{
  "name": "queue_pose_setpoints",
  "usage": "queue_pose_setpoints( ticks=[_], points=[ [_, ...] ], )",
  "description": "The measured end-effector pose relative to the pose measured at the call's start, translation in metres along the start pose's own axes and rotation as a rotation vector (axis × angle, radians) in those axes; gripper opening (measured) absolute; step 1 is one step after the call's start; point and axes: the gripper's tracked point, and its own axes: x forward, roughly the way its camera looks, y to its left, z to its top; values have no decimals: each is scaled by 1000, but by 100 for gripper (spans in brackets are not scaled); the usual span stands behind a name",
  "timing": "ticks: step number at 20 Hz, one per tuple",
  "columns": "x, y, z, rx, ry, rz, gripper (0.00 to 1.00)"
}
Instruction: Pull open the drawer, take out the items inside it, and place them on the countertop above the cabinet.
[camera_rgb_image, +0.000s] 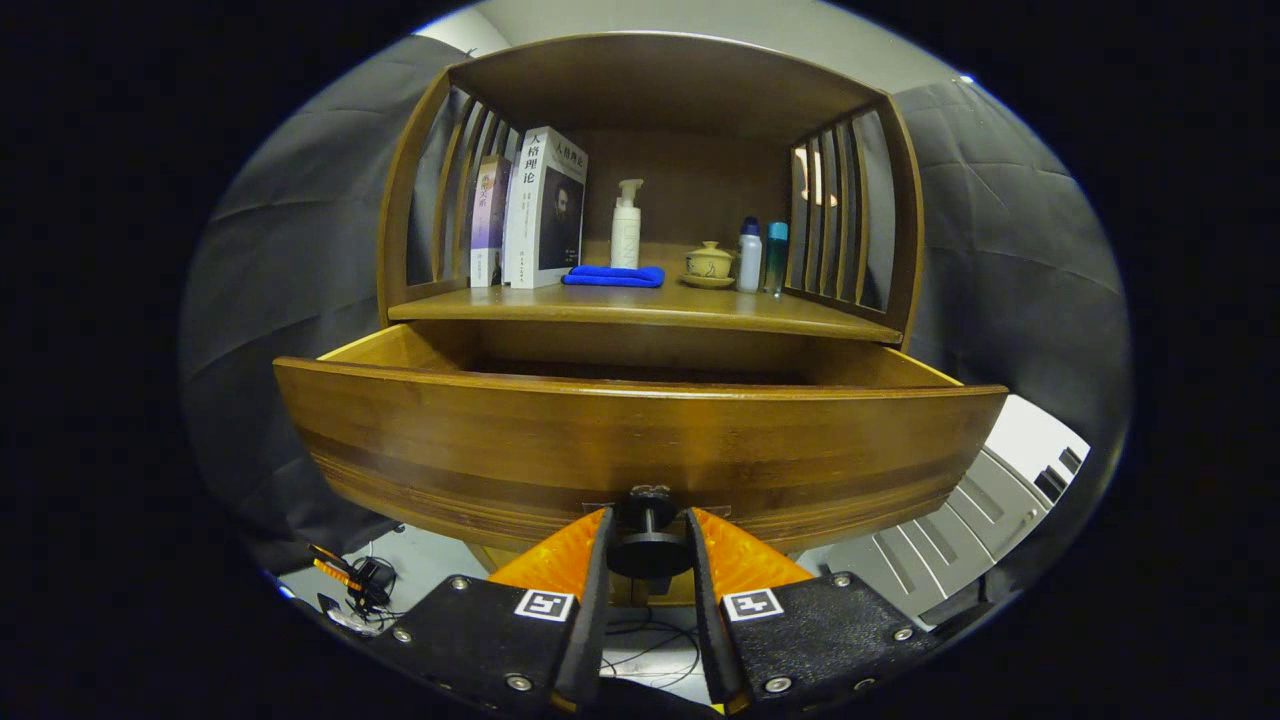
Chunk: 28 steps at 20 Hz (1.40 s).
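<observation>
Wooden cabinet (650, 90) stood ahead, black cloth wall behind, pale floor with cables below. Tabletop (640, 305) above drawer carried books (540, 205) at 11 o'clock, white pump bottle (626, 225) and folded blue cloth (614, 276) at 12, lidded cup (709, 262) and two small bottles (761, 255) at 1. Drawer (640, 440) was pulled out toward me, inside dark, contents not visible. My jaws (648, 540) pointed level at drawer front, clenched on black knob (648, 545), both orange fingers (560, 555) pressing its sides.
</observation>
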Motion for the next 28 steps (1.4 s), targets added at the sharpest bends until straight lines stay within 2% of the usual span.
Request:
queue_pose_setpoints(
  ticks=[7,11,13,14,16,20,24,28],
  points=[
    [-9,5,-9,3,16,25,40],
    [-16,6,1,0,-26,31,48],
    [-27,1,17,-3,-82,6,49],
    [-35,-3,26,-6,-112,-12,52],
    [-48,-10,47,8,-170,-36,66],
    [-64,-14,87,90,-258,-24,90],
    [-65,-21,111,103,-273,-50,93],
    [-47,-16,131,83,-259,-49,93]
  ],
)
